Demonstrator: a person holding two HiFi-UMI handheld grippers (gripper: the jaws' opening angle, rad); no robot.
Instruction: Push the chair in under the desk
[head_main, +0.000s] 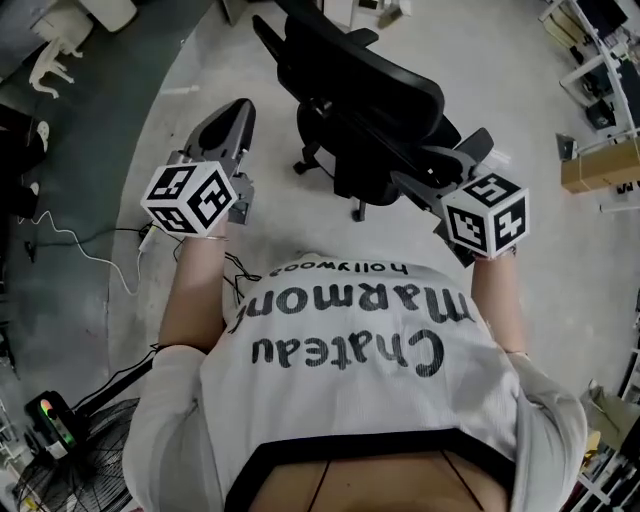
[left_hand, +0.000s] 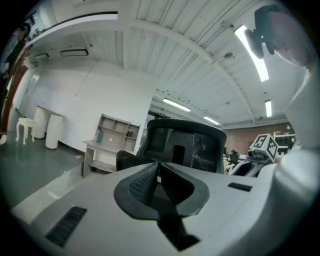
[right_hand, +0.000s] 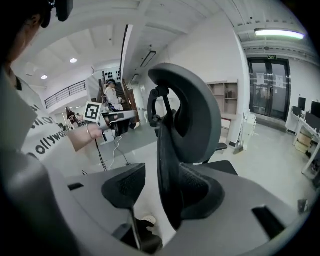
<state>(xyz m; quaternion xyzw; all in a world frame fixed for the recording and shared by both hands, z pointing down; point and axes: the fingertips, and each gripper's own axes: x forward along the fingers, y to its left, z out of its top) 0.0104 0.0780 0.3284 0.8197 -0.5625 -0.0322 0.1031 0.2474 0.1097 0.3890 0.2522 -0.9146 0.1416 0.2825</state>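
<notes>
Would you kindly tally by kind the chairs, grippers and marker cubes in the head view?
Office chair: 1
Grippers, left gripper and right gripper: 2
Marker cubes: 2
Total: 5

Black, seemingly mesh-patterned chair (head_main: 370, 100); grey floor (head_main: 200, 60); white shirt (head_main: 350, 395), black lettering.

Floor fan (head_main: 62, 472), cardboard box (head_main: 600, 166), open shelf unit (left_hand: 108, 145).

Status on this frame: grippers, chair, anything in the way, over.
Left gripper shut, empty, off to the side of the chair. Right gripper open, jaws astride the backrest edge. No desk made out. Cables on the floor, apart from the chair.
</notes>
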